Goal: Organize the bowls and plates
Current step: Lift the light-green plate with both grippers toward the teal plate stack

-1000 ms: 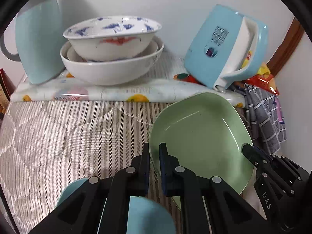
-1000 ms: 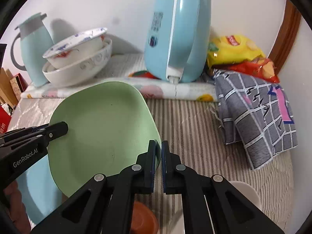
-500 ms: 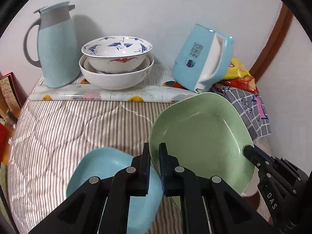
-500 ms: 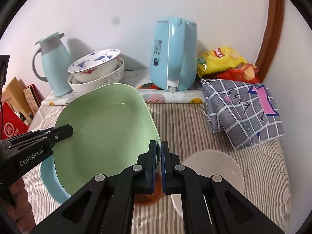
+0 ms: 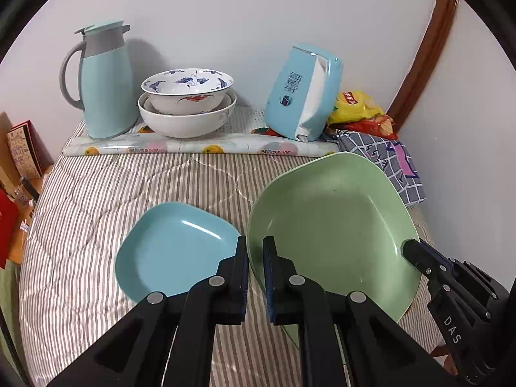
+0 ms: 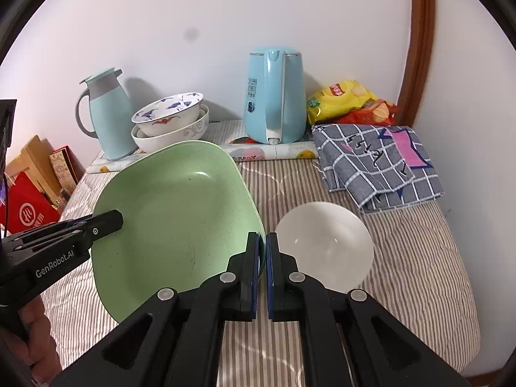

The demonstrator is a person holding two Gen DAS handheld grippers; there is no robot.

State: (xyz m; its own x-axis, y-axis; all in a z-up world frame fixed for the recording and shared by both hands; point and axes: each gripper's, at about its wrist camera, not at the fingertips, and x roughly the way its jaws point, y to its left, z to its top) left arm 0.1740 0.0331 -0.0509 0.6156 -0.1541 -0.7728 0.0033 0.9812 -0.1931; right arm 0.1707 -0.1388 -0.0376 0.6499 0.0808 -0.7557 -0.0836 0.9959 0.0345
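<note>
A green plate is held in the air between both grippers. My left gripper is shut on its left rim; it also shows in the right wrist view. My right gripper is shut on the green plate's right rim; it also shows in the left wrist view. A blue plate lies on the striped cloth below left. A white bowl sits on the cloth to the right. Two stacked bowls stand at the back.
A blue jug and a blue kettle stand at the back by the wall. A checked cloth and snack bags lie at the back right. Boxes are off the left edge.
Both grippers have risen and pulled back with the green plate. The blue plate and white bowl below have come into view.
</note>
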